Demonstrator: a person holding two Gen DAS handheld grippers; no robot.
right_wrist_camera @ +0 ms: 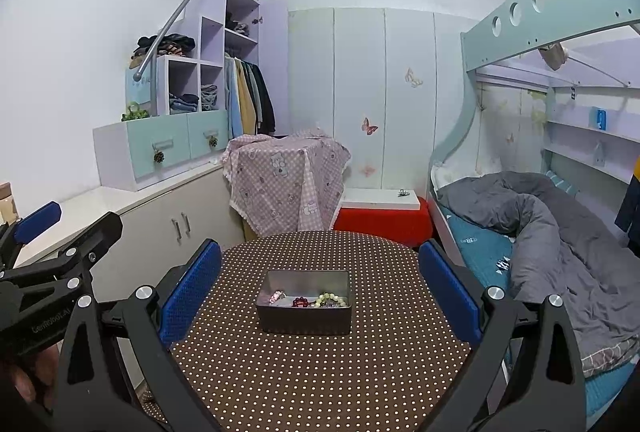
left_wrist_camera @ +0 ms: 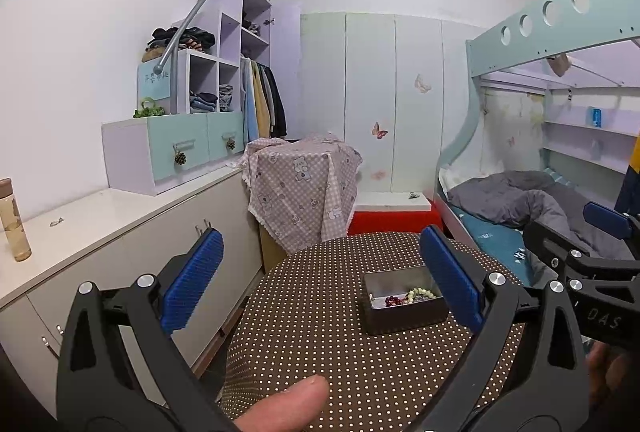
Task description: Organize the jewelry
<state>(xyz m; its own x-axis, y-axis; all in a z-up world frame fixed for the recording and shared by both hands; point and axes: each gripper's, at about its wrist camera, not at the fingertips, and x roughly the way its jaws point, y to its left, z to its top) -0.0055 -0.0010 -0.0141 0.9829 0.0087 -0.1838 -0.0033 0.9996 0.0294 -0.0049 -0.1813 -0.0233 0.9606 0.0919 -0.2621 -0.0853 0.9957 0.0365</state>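
Observation:
An open metal tin [right_wrist_camera: 305, 320] stands on the round brown polka-dot table [right_wrist_camera: 320, 372]. Inside it lie a pale green bead bracelet [right_wrist_camera: 330, 299], a dark red bead bracelet [right_wrist_camera: 300, 301] and a pinkish piece [right_wrist_camera: 275, 297]. My right gripper [right_wrist_camera: 320, 288] is open and empty, held above the table with the tin between its blue pads. My left gripper [left_wrist_camera: 320, 272] is open and empty, to the left of the tin [left_wrist_camera: 404, 314]; its right pad hides part of the tin. Each gripper shows at the edge of the other's view.
A low white cabinet [left_wrist_camera: 100, 220] with a bottle [left_wrist_camera: 14, 220] runs along the left. A cloth-covered stand [right_wrist_camera: 286, 179] and a red box [right_wrist_camera: 380, 224] stand behind the table. A bunk bed with a grey duvet [right_wrist_camera: 552, 232] is on the right.

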